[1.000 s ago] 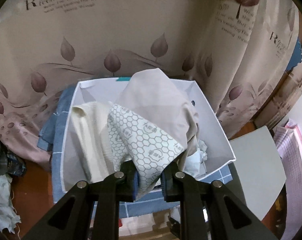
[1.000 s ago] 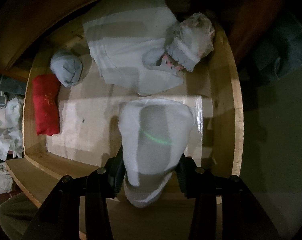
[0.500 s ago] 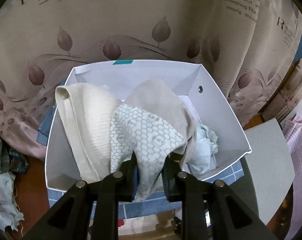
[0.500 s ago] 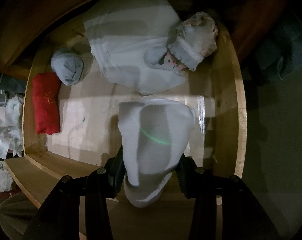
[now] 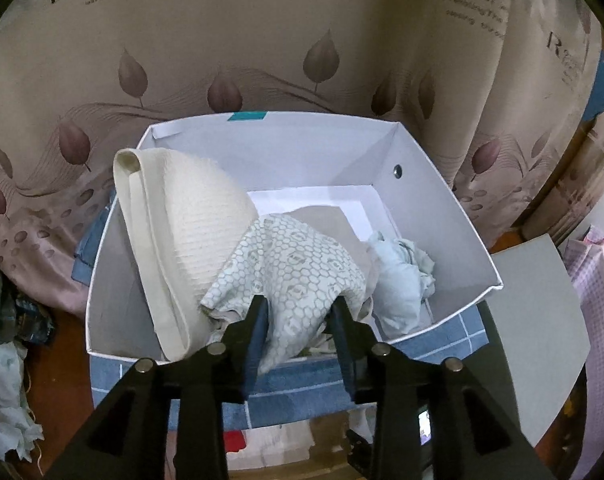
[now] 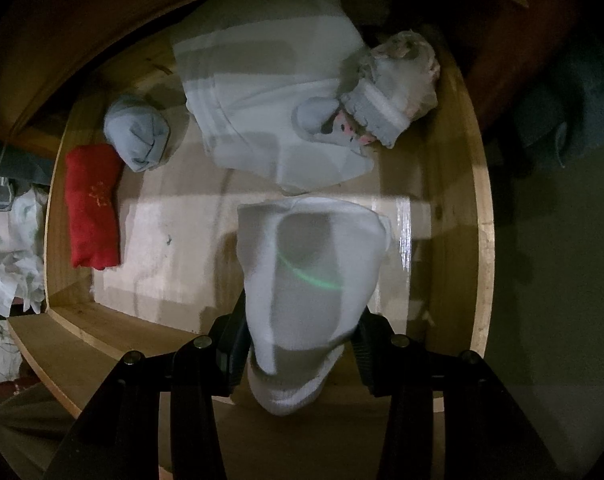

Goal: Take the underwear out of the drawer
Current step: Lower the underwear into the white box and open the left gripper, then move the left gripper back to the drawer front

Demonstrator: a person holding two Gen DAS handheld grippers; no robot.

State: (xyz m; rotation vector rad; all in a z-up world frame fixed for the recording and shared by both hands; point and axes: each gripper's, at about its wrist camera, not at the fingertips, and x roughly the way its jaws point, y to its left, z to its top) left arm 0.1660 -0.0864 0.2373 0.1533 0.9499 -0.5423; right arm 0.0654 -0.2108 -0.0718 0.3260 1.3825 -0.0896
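In the left wrist view my left gripper (image 5: 300, 312) has its jaws spread apart over the near wall of a white box (image 5: 468, 240). The honeycomb-patterned beige underwear (image 5: 298, 264) lies loose between them, draped into the box. In the right wrist view my right gripper (image 6: 300, 340) is shut on a folded white underwear (image 6: 310, 264) and holds it above the open wooden drawer (image 6: 446, 240).
The box also holds a cream ribbed garment (image 5: 182, 216) hanging over its left wall and a pale blue crumpled cloth (image 5: 402, 276). In the drawer lie a large folded white garment (image 6: 270, 100), a grey rolled piece (image 6: 138, 136), a red folded cloth (image 6: 92, 208) and a floral bundle (image 6: 398, 84).
My left gripper has lowered the patterned underwear into the box and its jaws have opened, so the cloth has slumped. The right gripper keeps holding the white underwear almost still.
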